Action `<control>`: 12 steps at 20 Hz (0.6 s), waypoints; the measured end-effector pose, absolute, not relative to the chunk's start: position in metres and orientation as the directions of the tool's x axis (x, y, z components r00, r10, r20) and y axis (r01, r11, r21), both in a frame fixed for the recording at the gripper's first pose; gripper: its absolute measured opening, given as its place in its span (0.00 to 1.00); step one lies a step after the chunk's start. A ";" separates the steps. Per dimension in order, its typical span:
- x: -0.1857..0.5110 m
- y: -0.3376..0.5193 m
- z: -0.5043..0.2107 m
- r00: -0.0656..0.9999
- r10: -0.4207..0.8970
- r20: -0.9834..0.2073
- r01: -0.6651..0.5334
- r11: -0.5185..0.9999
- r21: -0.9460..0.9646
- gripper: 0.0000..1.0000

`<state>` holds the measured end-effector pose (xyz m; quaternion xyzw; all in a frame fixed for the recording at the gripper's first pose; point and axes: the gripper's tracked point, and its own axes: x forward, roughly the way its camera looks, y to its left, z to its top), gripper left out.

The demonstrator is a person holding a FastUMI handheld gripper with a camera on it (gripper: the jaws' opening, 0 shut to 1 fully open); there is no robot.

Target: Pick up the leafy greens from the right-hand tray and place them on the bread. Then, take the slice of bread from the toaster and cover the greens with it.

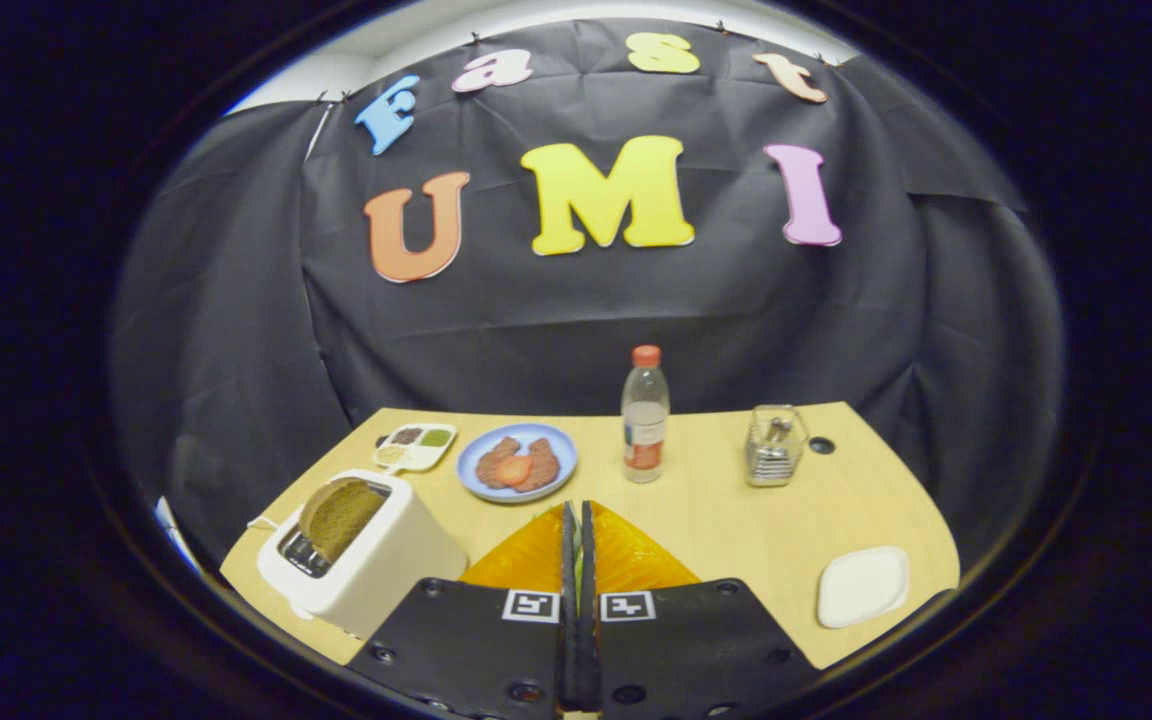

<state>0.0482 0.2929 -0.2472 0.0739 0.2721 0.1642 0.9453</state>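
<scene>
While the gripper [576,545] hangs above the near edge of the table [736,520], its fingers are pressed together with nothing visible between them. To their left a white toaster [366,560] stands near the table's front left corner, and a brown bread slice [339,515] juts out of its slot, leaning a little. Beyond the toaster, near the far left edge, a small divided dish [416,446] holds dabs of dark, green and pale stuff in separate compartments. Just ahead of the fingertips sits a blue plate [518,462] bearing two reddish-brown patties with an orange-red round slice lying on them. A clear bottle [645,415] with a red cap stands upright to the right of the plate, partly filled. Further right, near the far edge, a wire holder [774,446] contains something metallic that I cannot make out, and a small dark hole [821,445] lies in the tabletop just beside it. A white tray [863,586] rests near the front right corner, to the right of the fingers; its surface looks plain white, and any greens on it cannot be made out. Bare tabletop stretches between the bottle, the holder and the tray.
</scene>
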 end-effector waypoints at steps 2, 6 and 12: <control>0.042 0.318 -0.258 0.778 0.374 -0.505 -0.267 0.924 0.273 0.01; 0.037 0.339 -0.282 0.736 0.400 -0.547 -0.236 0.908 0.346 0.00; 0.044 0.315 -0.308 0.721 0.362 -0.591 -0.147 0.913 0.380 0.00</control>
